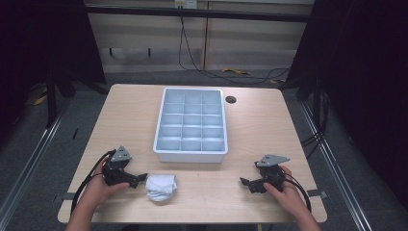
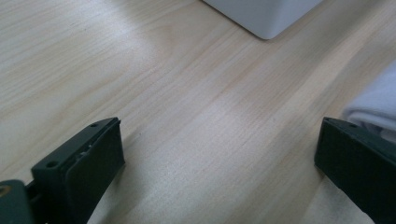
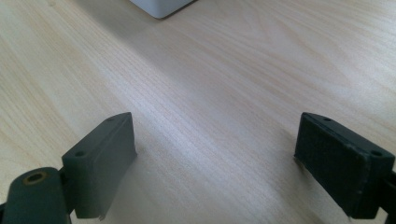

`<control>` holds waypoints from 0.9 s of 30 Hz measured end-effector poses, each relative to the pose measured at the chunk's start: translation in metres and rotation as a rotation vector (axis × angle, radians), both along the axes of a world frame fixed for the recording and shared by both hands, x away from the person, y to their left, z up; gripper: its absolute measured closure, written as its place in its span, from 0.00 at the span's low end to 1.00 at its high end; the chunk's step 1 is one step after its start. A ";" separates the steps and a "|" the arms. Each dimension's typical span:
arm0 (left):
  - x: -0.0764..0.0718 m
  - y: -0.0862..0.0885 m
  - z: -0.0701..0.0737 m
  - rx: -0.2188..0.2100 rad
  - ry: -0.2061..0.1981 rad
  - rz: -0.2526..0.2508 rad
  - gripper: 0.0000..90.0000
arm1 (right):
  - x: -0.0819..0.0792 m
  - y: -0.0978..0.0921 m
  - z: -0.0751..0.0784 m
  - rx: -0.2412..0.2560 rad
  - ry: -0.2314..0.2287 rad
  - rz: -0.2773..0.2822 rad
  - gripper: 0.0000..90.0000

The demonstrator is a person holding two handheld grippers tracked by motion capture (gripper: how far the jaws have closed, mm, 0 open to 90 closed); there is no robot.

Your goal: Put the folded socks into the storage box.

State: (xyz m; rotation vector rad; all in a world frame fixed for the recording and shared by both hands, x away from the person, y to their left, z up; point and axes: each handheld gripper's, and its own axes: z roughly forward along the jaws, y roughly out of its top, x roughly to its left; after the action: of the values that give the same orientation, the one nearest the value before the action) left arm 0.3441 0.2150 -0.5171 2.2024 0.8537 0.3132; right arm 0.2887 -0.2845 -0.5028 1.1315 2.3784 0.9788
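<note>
Left gripper [image 1: 138, 179] low over the wooden table [image 1: 260, 130], held in the person's left hand [image 1: 98, 190]; jaws spread wide apart, nothing between them but bare wood grain. A white bundled cloth [image 1: 161, 186] lies just beside the jaw tips, on the side toward the other gripper; in the left gripper view a fold of that cloth [image 2: 376, 105] shows right behind the right-hand jaw, very near it, contact not clear. Ahead of this gripper and a little to one side stands a white compartment tray [image 1: 190, 154], its near corner [image 2: 268, 18] visible at the top of the left gripper view, apart from the jaws. Right gripper [image 1: 246, 183] also low over the table, in the right hand [image 1: 286, 192], jaws likewise wide apart and holding nothing. It points across toward the cloth, which sits well apart from it, with open tabletop between. The tray's other near corner [image 3: 161, 7] shows at the top of the right gripper view, ahead of the jaws and clear of them. Cables trail back from both grippers toward the person.
</note>
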 end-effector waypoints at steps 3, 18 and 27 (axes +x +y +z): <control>-0.004 -0.002 0.005 -0.002 0.006 -0.017 0.17 | 0.000 0.000 0.000 -0.001 0.001 0.001 0.12; 0.000 -0.016 0.043 0.212 0.276 -0.123 0.24 | 0.000 0.000 0.000 -0.001 -0.001 0.001 0.12; -0.001 -0.016 0.059 0.197 0.326 -0.151 0.18 | 0.000 0.000 0.000 -0.001 -0.001 0.001 0.13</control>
State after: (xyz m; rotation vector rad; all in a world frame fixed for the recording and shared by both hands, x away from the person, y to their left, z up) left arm 0.3431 0.1988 -0.4582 2.5300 0.8497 -0.0397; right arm 0.2890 -0.2845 -0.5027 1.1296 2.3789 0.9782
